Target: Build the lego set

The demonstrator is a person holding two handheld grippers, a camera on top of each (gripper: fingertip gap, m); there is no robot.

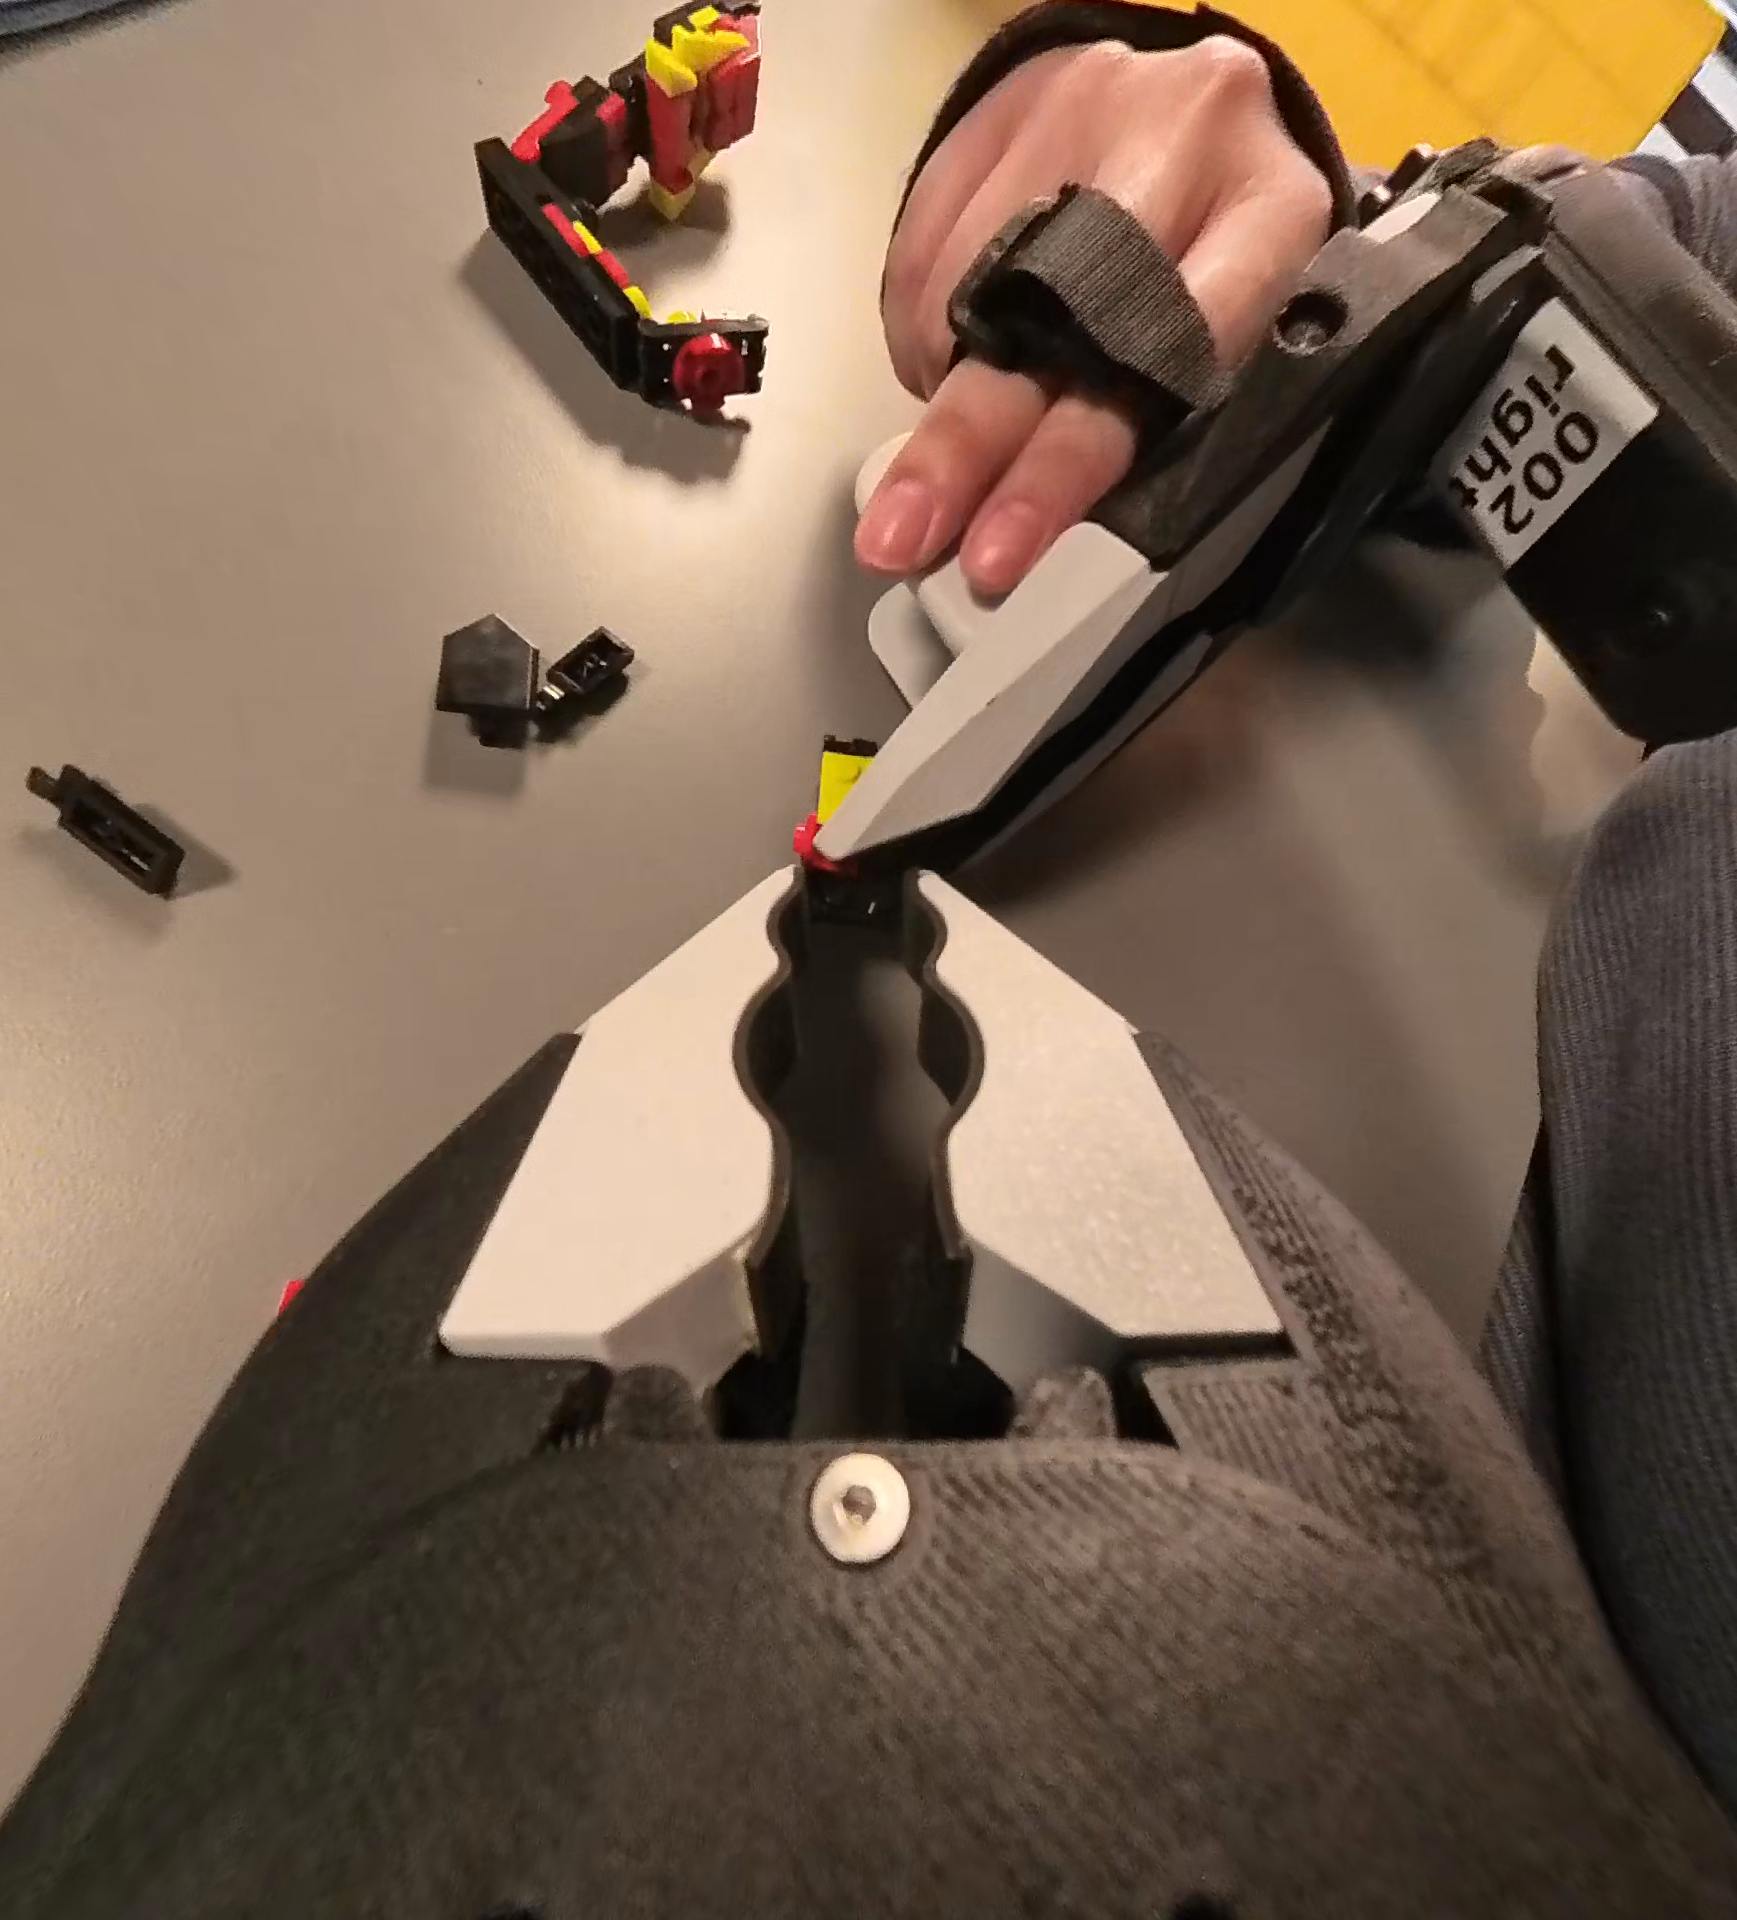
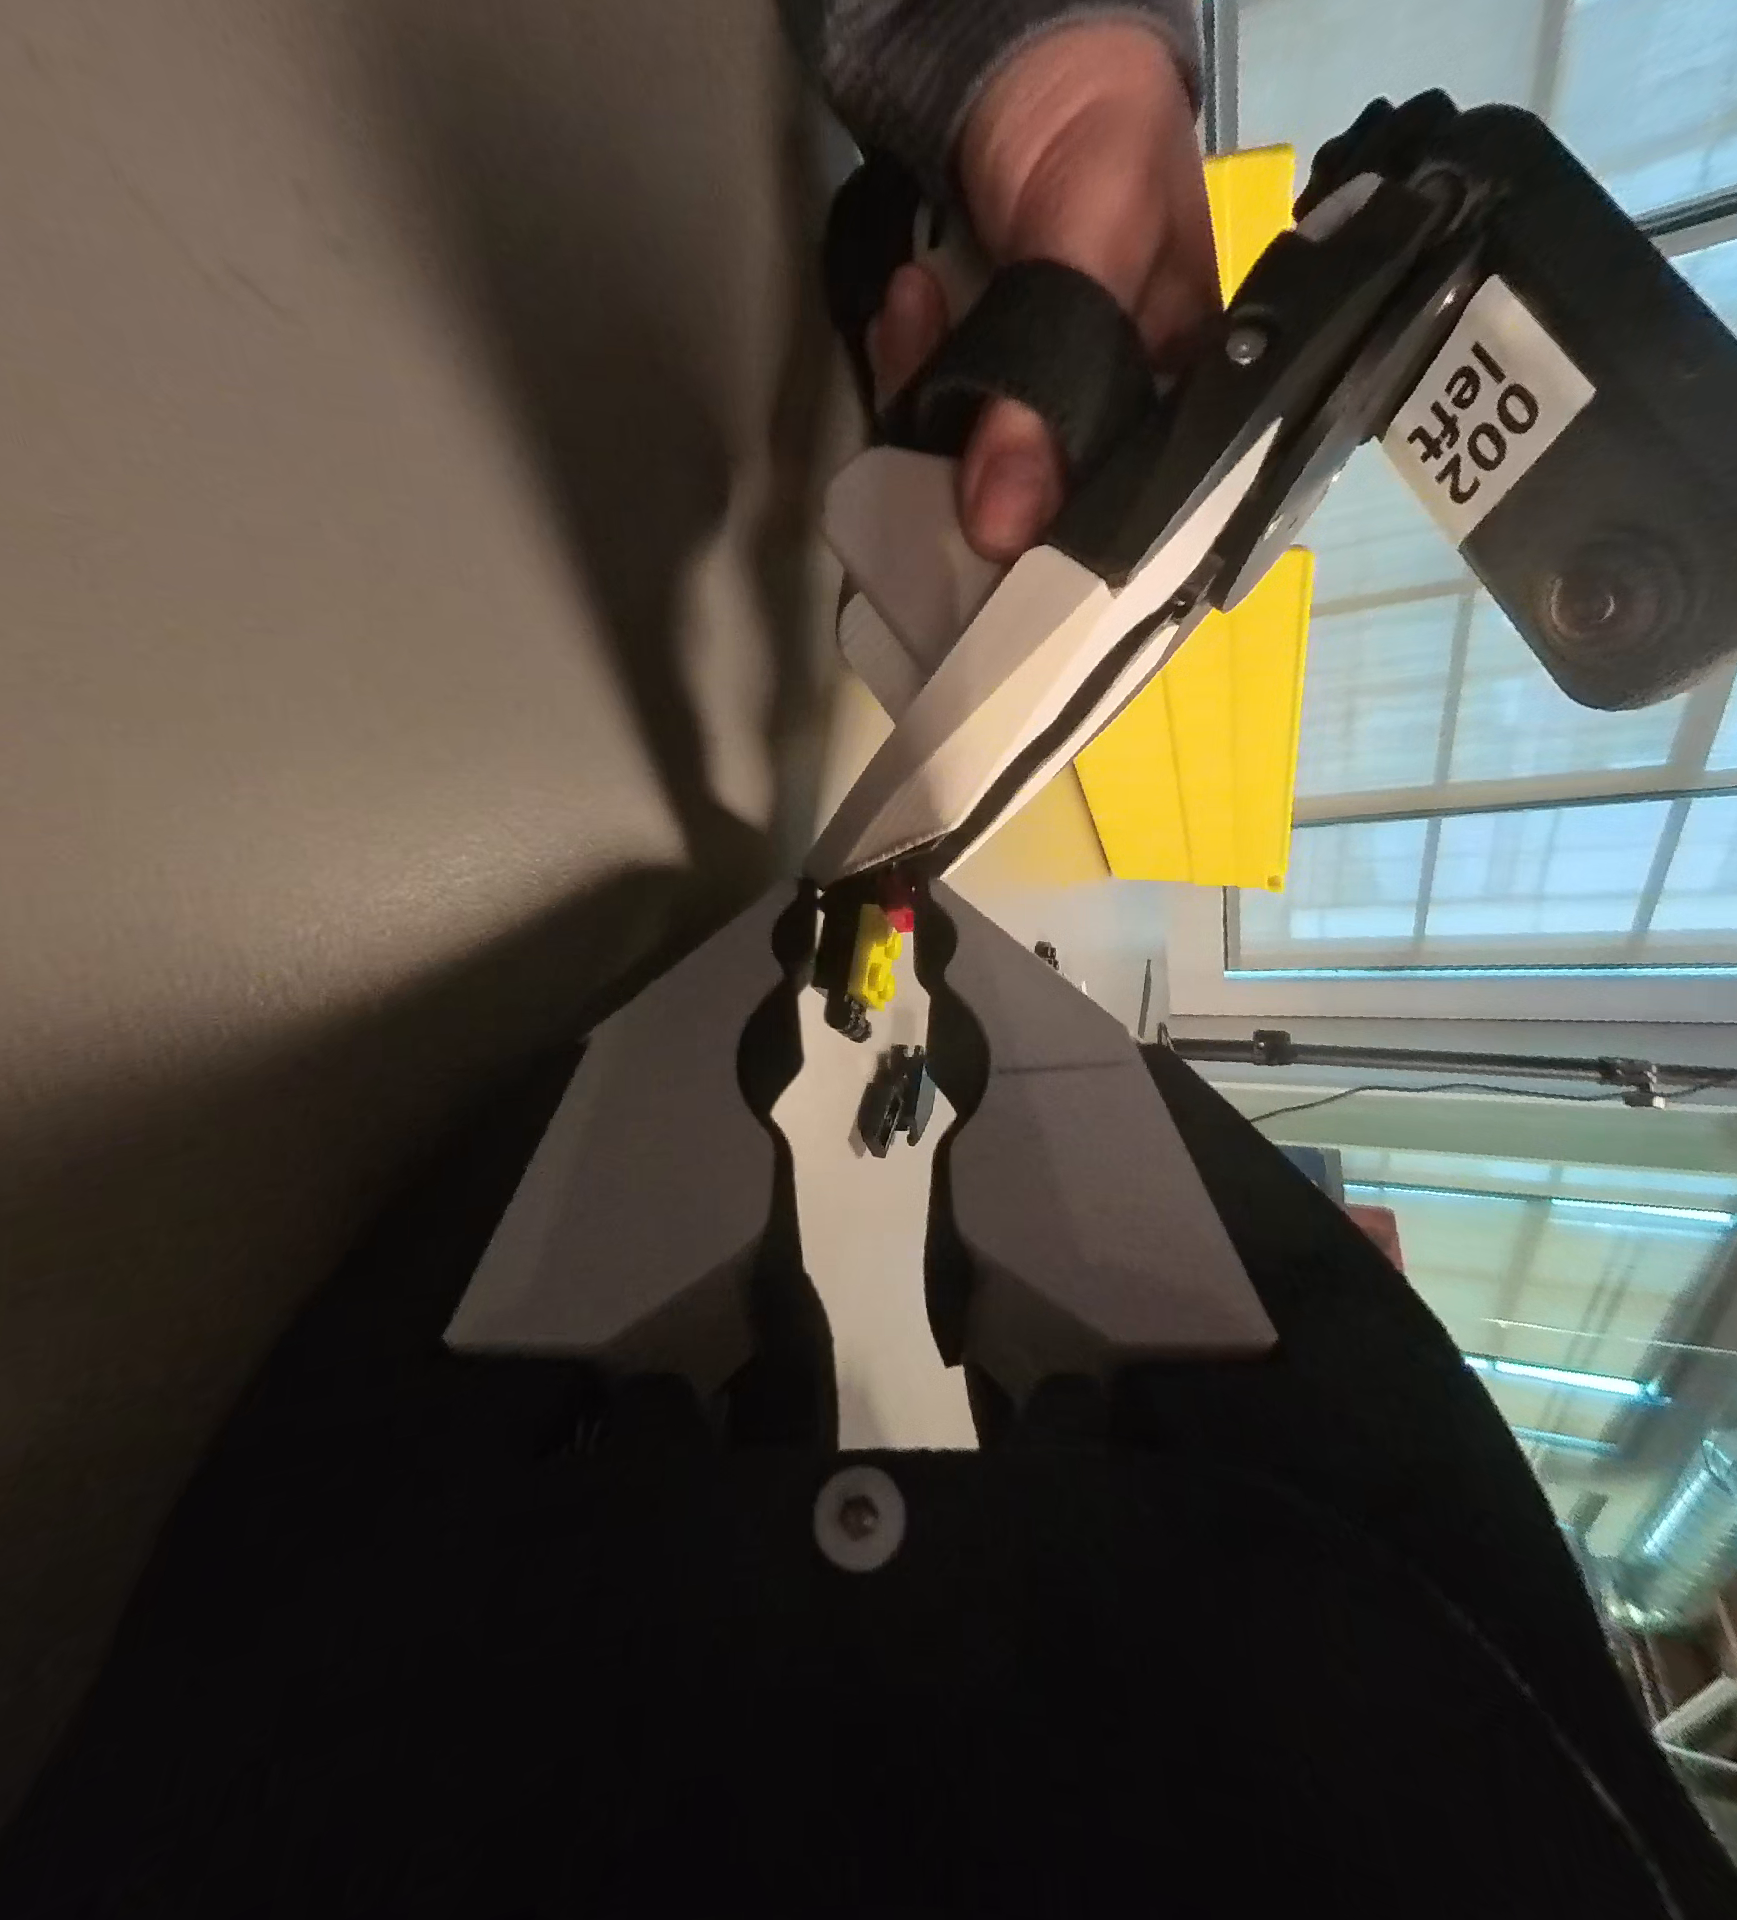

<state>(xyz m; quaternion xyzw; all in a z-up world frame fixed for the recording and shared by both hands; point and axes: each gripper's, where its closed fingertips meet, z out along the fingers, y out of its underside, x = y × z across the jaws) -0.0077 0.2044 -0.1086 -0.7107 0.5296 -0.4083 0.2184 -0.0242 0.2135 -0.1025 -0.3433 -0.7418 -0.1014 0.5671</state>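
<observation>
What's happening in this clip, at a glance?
A person is assembling lego with a handheld gripper in each hand. The left gripper is shut on a small black piece, and the right gripper meets it tip to tip, pinching a small yellow, red and black sub-assembly. The two look like they are being joined above the table. A larger partly built model and three loose black pieces lie there.
</observation>
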